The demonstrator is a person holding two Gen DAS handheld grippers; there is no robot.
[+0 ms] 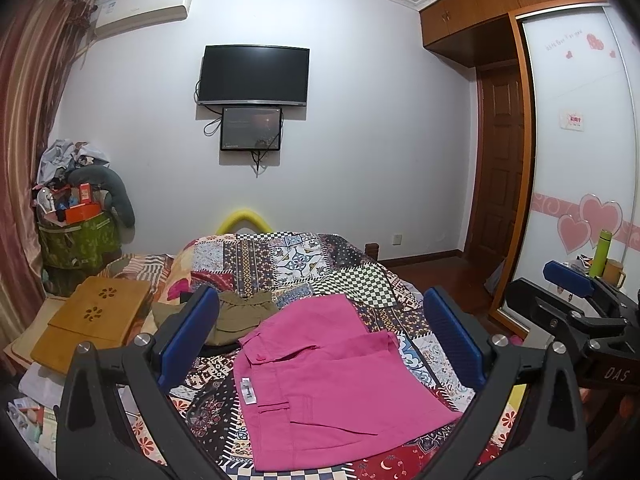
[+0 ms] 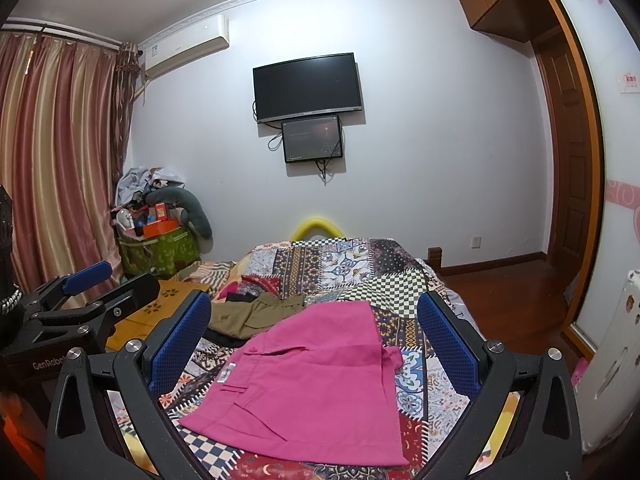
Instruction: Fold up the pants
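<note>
Pink pants point(image 1: 320, 384) lie folded flat on the patchwork bedspread point(image 1: 304, 264), waistband with a white label towards the left. They also show in the right wrist view point(image 2: 312, 384). My left gripper point(image 1: 320, 344) is open and empty, held above the pants with its blue pads on either side. My right gripper point(image 2: 316, 348) is open and empty, also above the pants. The right gripper shows at the right edge of the left wrist view point(image 1: 580, 296). The left gripper shows at the left edge of the right wrist view point(image 2: 96, 292).
Olive-green pants point(image 1: 240, 316) lie crumpled beyond the pink pair, also seen in the right wrist view point(image 2: 256, 312). A wooden lap tray point(image 1: 96, 316) sits on the bed's left. A full green bag point(image 1: 76, 240) stands in the corner. A wardrobe point(image 1: 580, 160) is on the right.
</note>
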